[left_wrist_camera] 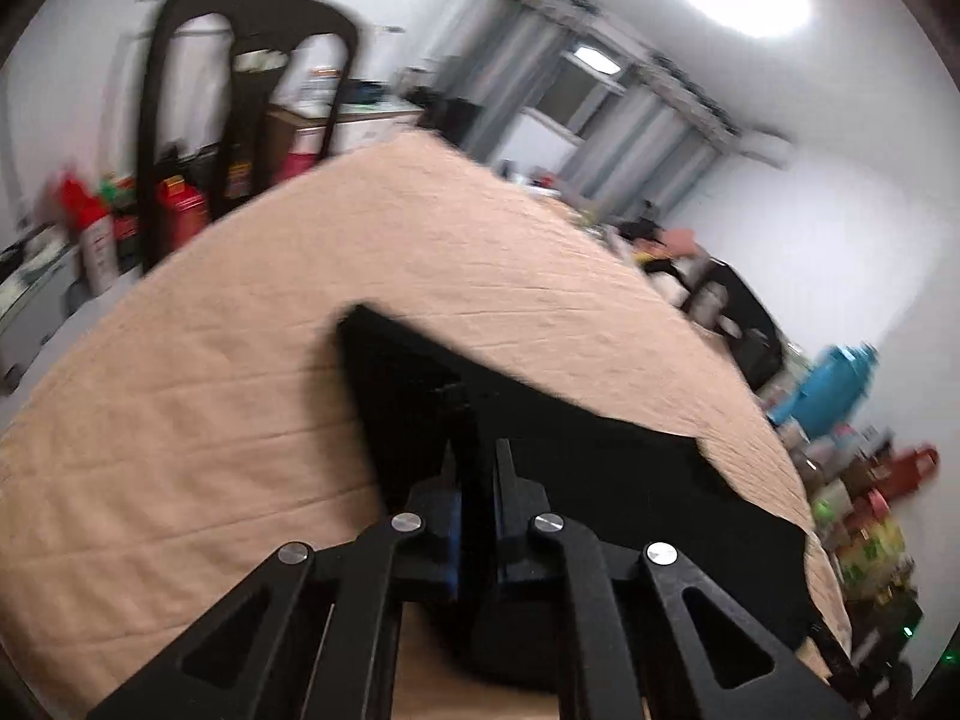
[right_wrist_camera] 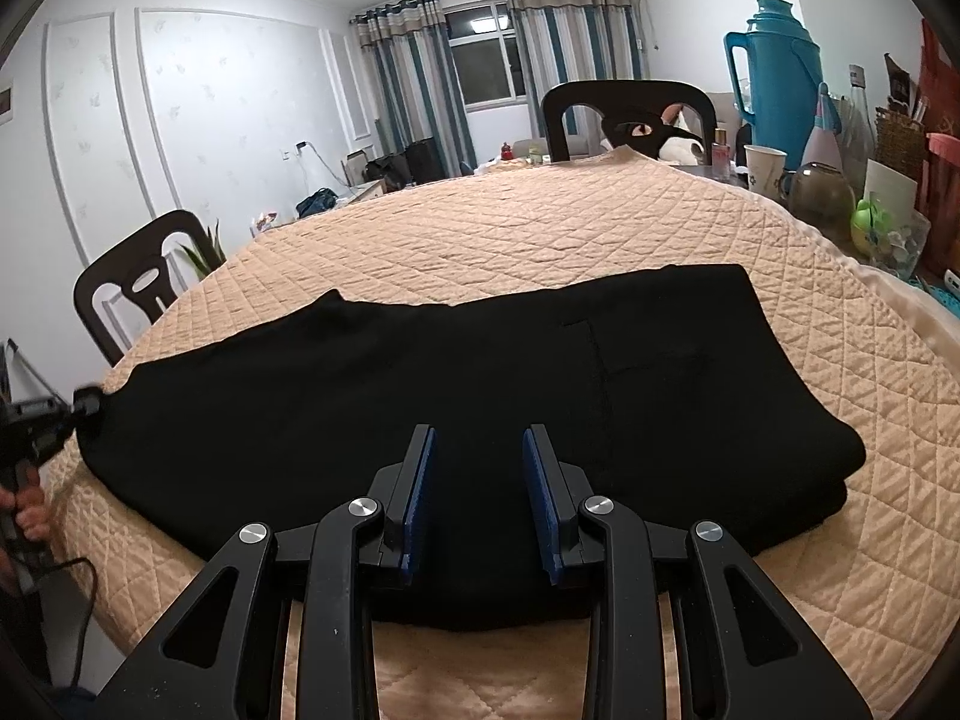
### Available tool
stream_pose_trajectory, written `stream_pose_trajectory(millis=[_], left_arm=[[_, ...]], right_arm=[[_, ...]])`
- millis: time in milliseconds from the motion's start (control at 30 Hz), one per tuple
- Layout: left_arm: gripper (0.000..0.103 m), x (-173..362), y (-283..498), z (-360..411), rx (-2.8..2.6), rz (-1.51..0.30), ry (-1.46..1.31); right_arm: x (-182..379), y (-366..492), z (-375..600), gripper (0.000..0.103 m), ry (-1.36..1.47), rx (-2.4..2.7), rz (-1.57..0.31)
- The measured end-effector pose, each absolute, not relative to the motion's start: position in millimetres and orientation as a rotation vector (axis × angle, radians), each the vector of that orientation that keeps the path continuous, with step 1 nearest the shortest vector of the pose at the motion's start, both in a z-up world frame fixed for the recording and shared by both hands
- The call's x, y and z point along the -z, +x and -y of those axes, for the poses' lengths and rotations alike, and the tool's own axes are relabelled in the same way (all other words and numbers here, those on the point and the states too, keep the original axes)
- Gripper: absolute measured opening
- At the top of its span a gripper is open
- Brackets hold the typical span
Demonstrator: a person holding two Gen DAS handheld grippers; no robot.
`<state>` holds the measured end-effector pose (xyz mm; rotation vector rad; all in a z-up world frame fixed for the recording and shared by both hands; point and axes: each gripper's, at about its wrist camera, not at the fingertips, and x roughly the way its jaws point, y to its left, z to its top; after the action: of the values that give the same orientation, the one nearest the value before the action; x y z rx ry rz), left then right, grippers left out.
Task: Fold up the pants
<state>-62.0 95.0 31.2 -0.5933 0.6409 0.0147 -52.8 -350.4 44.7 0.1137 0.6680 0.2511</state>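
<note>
Two grippers work over black pants (right_wrist_camera: 420, 396) lying folded lengthwise across a peach quilted cover (right_wrist_camera: 540, 228) on the table. At nine o'clock in the right wrist view, the left gripper (right_wrist_camera: 90, 403) meets the pants' leg end at the table's edge. Its own blurred view shows the left gripper's (left_wrist_camera: 477, 456) fingers drawn close, pinching a fold of the black fabric between them. At six o'clock in the right wrist view, the right gripper (right_wrist_camera: 477, 444) hovers over the near edge of the pants with jaws spread, blue pads (right_wrist_camera: 420, 498) bare, nothing between them. A blue thermos (right_wrist_camera: 774, 78) stands at two o'clock, beyond the cover.
</note>
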Motion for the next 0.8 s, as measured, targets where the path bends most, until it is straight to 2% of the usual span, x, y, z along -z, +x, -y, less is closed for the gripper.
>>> stream_pose_trajectory(millis=[233, 433, 533, 600, 700, 767, 800], left_arm=[[0.009, -61.4, -14.7, 14.6, 0.302, -0.657, -0.439], [0.009, -27.6, -12.8, 100.9, 0.522, -0.812, -0.326], [0.009, -9.0, -15.6, 110.5, 0.601, -0.903, -0.332], [0.012, -10.9, -23.5, 106.4, 0.613, -0.899, -0.327], [0.020, -23.2, -34.1, 86.1, 0.620, -0.854, -0.349], [0.030, -32.9, -38.7, 68.4, 0.581, -0.801, -0.366], [0.031, -36.2, -40.8, 59.8, 0.554, -0.773, -0.374]], right_arm=[[-46.7, -53.1, 350.6, 0.031, 0.130, -0.265, -0.659], [-46.0, -53.8, 359.8, 0.031, 0.166, -0.273, -0.665], [-42.7, -52.0, 363.0, 0.031, 0.205, -0.303, -0.681], [-40.1, -49.9, 359.1, 0.031, 0.221, -0.329, -0.696], [-36.6, -45.1, 346.6, 0.031, 0.242, -0.397, -0.718], [-34.7, -38.3, 334.7, 0.031, 0.254, -0.458, -0.741], [-33.7, -35.1, 328.8, 0.031, 0.257, -0.486, -0.752]])
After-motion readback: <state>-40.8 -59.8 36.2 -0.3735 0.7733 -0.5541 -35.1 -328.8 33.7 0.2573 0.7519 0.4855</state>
